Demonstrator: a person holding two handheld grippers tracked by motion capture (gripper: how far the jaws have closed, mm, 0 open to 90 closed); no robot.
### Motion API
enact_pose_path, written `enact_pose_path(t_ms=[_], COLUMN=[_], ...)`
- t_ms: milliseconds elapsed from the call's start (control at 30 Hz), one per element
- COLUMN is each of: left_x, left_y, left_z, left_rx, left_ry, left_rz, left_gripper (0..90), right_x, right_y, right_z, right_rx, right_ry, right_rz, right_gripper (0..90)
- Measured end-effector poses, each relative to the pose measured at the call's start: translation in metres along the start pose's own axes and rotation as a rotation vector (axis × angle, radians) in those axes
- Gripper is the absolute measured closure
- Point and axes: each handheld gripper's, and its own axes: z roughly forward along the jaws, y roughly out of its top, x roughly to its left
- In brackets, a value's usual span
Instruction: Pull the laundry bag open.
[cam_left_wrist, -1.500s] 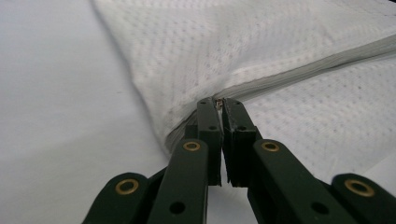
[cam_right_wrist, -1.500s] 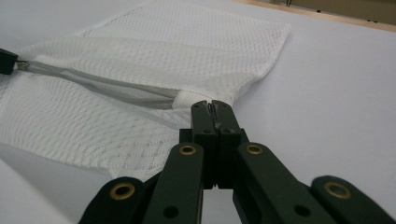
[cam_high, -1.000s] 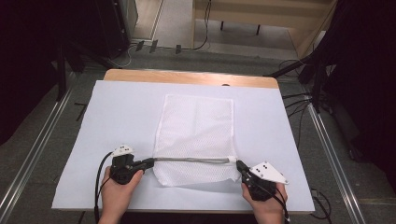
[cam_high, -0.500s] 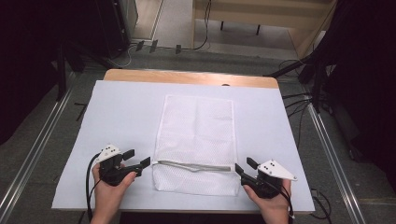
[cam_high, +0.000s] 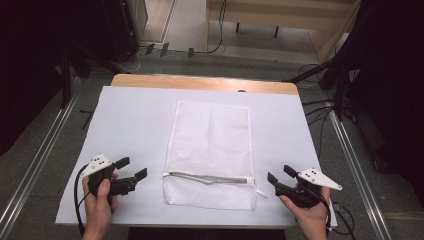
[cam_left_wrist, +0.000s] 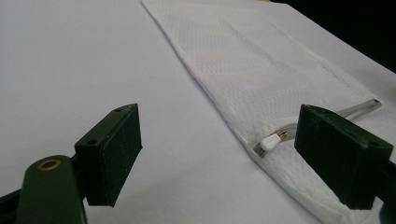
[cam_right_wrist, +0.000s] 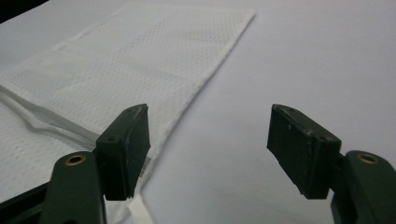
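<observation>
Near table edge: left gripper (cam_high: 134, 174) held by hand at left corner, jaws just opened, wide apart, nothing between. Right gripper (cam_high: 278, 176) held at right corner, jaws likewise just opened, apart, empty. Between them, white mesh laundry bag (cam_high: 212, 145) laid flat on white sheet (cam_high: 130, 120), mid-table, near end by near edge, reaching toward far edge. Grey zipper (cam_high: 210, 177) seen across near end, white pull tab (cam_left_wrist: 270, 143) at left side. Bag judged light, limp, easily bunched. Firmest hold judged at stitched corners or zipper band.
</observation>
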Motion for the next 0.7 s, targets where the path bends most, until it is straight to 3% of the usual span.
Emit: enact_pose_path(t_ms=[167,433,533,700], left_x=[0.012,0.029,0.033,0.034], left_y=[-0.002,-0.004,-0.005,-0.006], left_z=[-0.007,-0.021,-0.024,-0.026], left_rx=[0.002,-0.01,-0.007,-0.015], left_ry=[0.033,0.037,0.056,0.053], left_rz=[0.001,0.011,0.012,0.01], left_gripper=[12.3,8.6,8.6,4.3], right_x=[-0.017,-0.037,-0.045,-0.053], right_y=[-0.001,-0.006,-0.007,-0.009], right_z=[-0.007,-0.016,-0.022,-0.026], right_rx=[-0.013,0.007,0.002,-0.005], right_ry=[-0.009,-0.047,-0.088,-0.107], right_rz=[0.025,0.031,0.046,0.065], right_gripper=[27.7,22.0,20.2,19.8])
